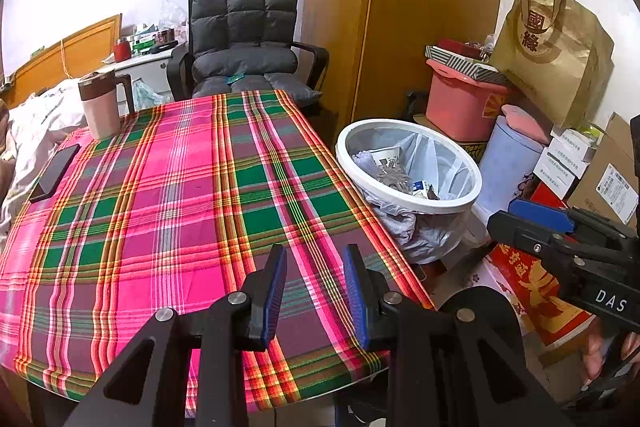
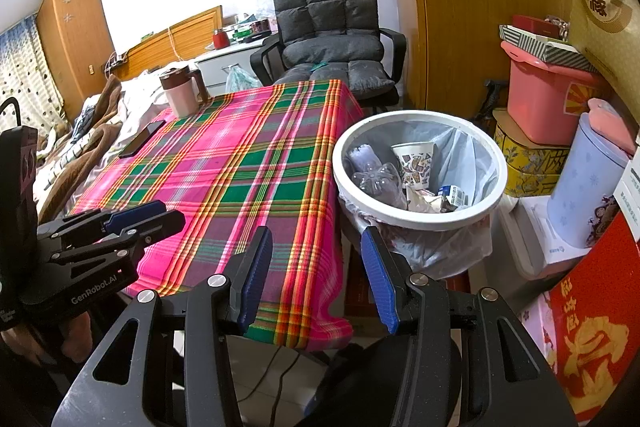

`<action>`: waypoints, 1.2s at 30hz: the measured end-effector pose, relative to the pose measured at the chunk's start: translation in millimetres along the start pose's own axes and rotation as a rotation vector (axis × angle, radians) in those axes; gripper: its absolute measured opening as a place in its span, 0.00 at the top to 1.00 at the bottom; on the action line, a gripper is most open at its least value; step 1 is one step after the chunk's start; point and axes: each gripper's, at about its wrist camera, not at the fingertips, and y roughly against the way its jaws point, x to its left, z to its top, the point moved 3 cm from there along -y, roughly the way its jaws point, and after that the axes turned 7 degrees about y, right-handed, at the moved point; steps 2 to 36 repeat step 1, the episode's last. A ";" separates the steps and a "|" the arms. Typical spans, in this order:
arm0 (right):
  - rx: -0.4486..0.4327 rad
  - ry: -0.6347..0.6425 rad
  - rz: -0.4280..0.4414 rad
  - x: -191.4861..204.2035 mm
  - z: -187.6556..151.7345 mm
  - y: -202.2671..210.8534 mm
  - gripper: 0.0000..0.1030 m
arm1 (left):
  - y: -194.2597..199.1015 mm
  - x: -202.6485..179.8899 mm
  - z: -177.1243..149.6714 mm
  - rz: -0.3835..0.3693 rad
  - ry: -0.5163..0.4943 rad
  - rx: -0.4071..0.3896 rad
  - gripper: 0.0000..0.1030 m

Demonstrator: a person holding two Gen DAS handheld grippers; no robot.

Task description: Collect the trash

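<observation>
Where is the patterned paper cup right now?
The patterned paper cup lies inside the white trash bin just right of the plaid-covered table, beside a crushed clear bottle, in the right wrist view.

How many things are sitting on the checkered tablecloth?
2. A pink mug with a brown lid stands at the far left corner, and a dark phone lies flat near the left edge, closer to us. Nothing else shows there.

Both wrist views look forward and downward from the near end of the plaid-clothed bench (image 1: 168, 187), the left over its middle, the right nearer the white trash bin (image 2: 420, 219) beside it, sharing bench, bin, and grey chair (image 1: 248, 39) beyond.
</observation>
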 end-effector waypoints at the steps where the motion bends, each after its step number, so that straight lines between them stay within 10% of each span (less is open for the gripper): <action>1: 0.000 0.000 0.000 0.0 0.0 0.1 0.53 | -0.1 -0.1 0.2 0.001 0.000 0.000 0.72; 36: 0.000 0.000 0.000 0.0 0.0 0.1 0.53 | -0.1 -0.1 0.2 0.001 0.000 0.000 0.72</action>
